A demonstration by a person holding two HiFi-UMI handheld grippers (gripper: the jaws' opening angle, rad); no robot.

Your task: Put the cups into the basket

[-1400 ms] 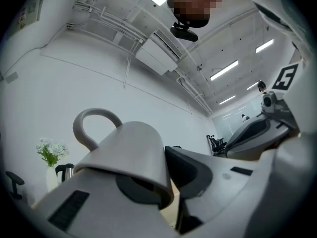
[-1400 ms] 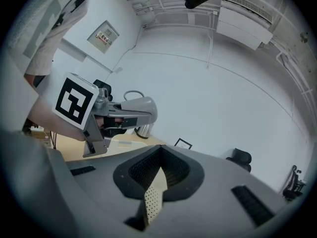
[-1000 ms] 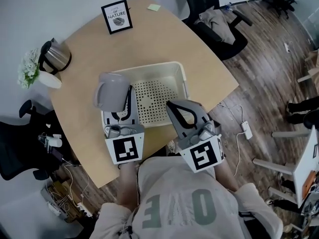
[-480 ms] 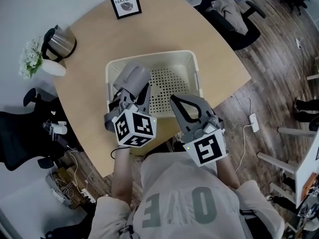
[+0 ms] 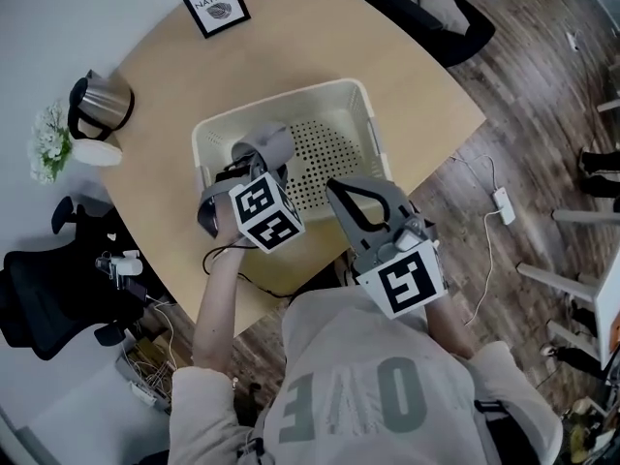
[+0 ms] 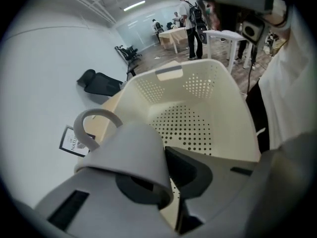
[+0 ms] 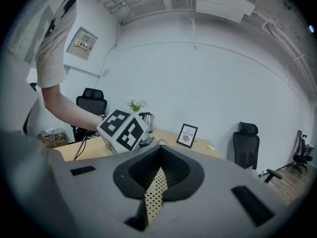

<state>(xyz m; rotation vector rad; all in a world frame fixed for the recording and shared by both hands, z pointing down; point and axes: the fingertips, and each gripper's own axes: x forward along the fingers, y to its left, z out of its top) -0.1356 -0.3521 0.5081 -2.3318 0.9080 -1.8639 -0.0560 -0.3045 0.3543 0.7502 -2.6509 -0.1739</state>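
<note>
A grey cup point(image 5: 267, 147) with a loop handle lies tilted on its side in the left part of the cream perforated basket point(image 5: 369, 124). My left gripper point(image 5: 254, 170) is shut on it, with the marker cube just above the basket's near-left corner. In the left gripper view the cup point(image 6: 130, 151) sits between the jaws, mouth toward the camera, above the basket's floor point(image 6: 198, 128). My right gripper point(image 5: 341, 195) hovers over the basket's near rim, jaws together and holding nothing. In the right gripper view only a sliver of perforated basket point(image 7: 154, 197) shows through my right gripper point(image 7: 158, 155).
The basket stands near the front edge of a rounded wooden table point(image 5: 291, 46). A steel kettle point(image 5: 102, 100) and white flowers point(image 5: 48, 148) sit at the table's left, a framed picture point(image 5: 213, 1) at the back. Black office chairs point(image 5: 441, 17) stand behind and left.
My left gripper has carried the cup from above the basket's left rim down into the basket and tipped it sideways. The right gripper has stayed by the near rim.
</note>
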